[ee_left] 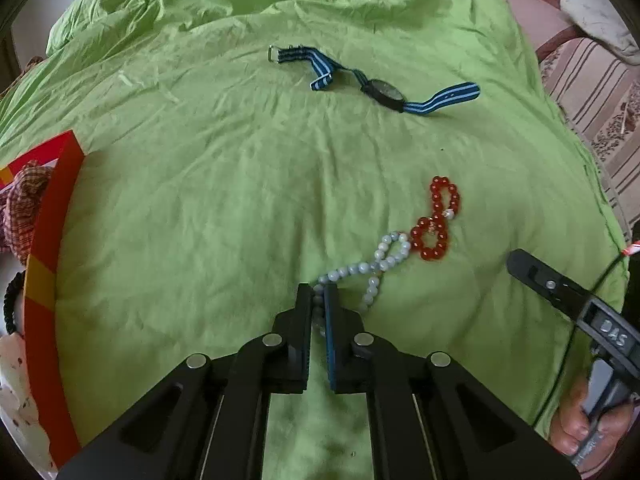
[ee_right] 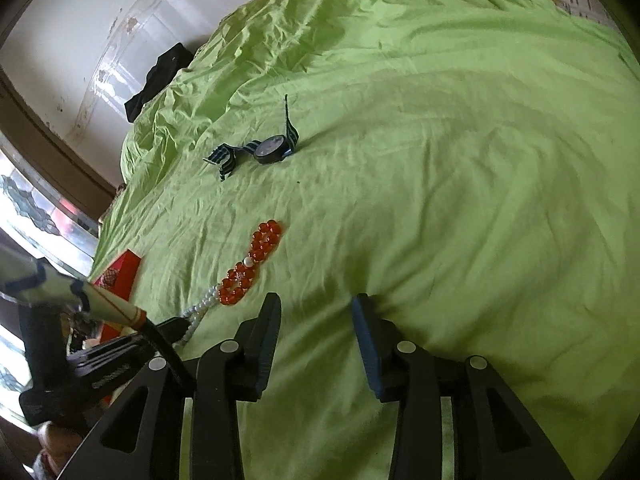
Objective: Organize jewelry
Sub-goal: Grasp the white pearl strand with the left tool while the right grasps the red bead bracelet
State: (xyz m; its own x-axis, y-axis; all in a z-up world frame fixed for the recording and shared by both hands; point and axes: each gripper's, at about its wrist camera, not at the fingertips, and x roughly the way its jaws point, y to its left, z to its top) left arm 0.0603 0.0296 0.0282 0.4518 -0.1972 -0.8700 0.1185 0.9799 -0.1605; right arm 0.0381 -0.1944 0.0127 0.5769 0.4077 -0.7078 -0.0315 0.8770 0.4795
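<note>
Pale bead strand (ee_left: pixel 370 268) pinched in left jaws, red beads (ee_left: pixel 436 220) touching it, watch (ee_left: pixel 386 91) beyond, right jaws open, box (ee_left: pixel 52 240) probably alongside.

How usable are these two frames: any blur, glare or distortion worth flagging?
Left wrist view: sharp; the white bead string in the left claw and the red bracelet read clearly; fisheye bends the red box edge. Right wrist view: softer, sheet slightly smeared, window at left blown out; the watch still legible, right claw open.
</note>
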